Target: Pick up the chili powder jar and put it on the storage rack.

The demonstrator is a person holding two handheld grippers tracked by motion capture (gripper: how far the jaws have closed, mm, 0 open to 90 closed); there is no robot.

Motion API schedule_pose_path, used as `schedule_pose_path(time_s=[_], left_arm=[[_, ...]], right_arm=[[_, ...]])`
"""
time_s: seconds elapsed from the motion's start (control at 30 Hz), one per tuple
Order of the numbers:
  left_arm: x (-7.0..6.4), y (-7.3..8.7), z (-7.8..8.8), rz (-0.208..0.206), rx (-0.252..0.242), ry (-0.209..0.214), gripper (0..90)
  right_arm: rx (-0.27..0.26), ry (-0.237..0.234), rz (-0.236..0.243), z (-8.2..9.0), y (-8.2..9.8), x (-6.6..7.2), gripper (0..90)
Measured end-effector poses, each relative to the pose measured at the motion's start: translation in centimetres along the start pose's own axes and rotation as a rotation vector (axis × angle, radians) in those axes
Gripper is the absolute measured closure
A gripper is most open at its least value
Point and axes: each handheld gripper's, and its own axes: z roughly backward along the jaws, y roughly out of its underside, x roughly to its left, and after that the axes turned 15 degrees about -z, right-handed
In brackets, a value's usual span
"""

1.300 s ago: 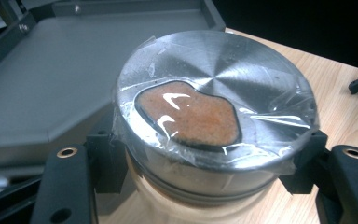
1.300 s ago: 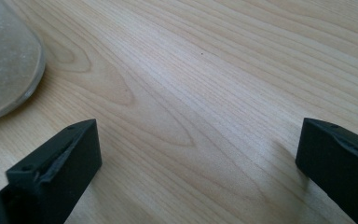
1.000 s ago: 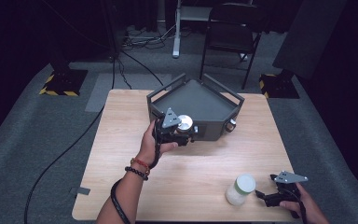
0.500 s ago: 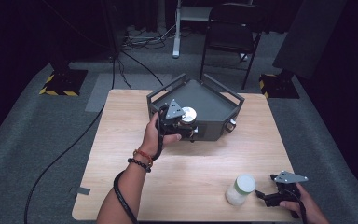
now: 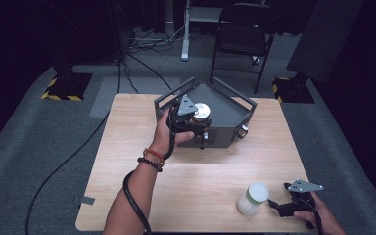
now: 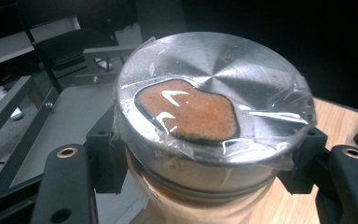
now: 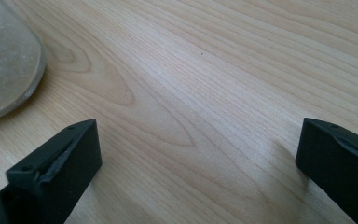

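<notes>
My left gripper is shut on a jar with a shiny metal lid. It holds the jar over the front part of a dark grey angular tray at the table's far side. In the left gripper view the black jaws clamp the jar below its lid, which is wrapped in clear film with an orange-brown patch. My right gripper rests open on the table at the near right, beside a jar with a white lid. Bare wood lies between its jaws, and the white-lidded jar's edge is at the left.
The wooden table stands on grey carpet. The tray's metal side rails rise around its floor. A black chair and stands sit behind the table. A cable runs across the floor at the left.
The left hand has carried the metal-lidded jar up and away from the person, slightly right, further over the tray. The right gripper and the white-lidded jar have stayed put.
</notes>
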Motion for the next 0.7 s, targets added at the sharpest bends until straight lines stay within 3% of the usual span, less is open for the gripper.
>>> schedule_pose_path(time_s=[0.2, 0.7], left_arm=[[0.3, -0.4, -0.6, -0.008, 0.01, -0.01, 31.9], [1.9, -1.2, -1.9, 0.002, 0.028, -0.081, 31.9]], right_arm=[[0.0, 0.0, 0.0, 0.0, 0.0, 0.0, 0.0], [0.001, 0.001, -0.001, 0.0, 0.0, 0.0, 0.0]])
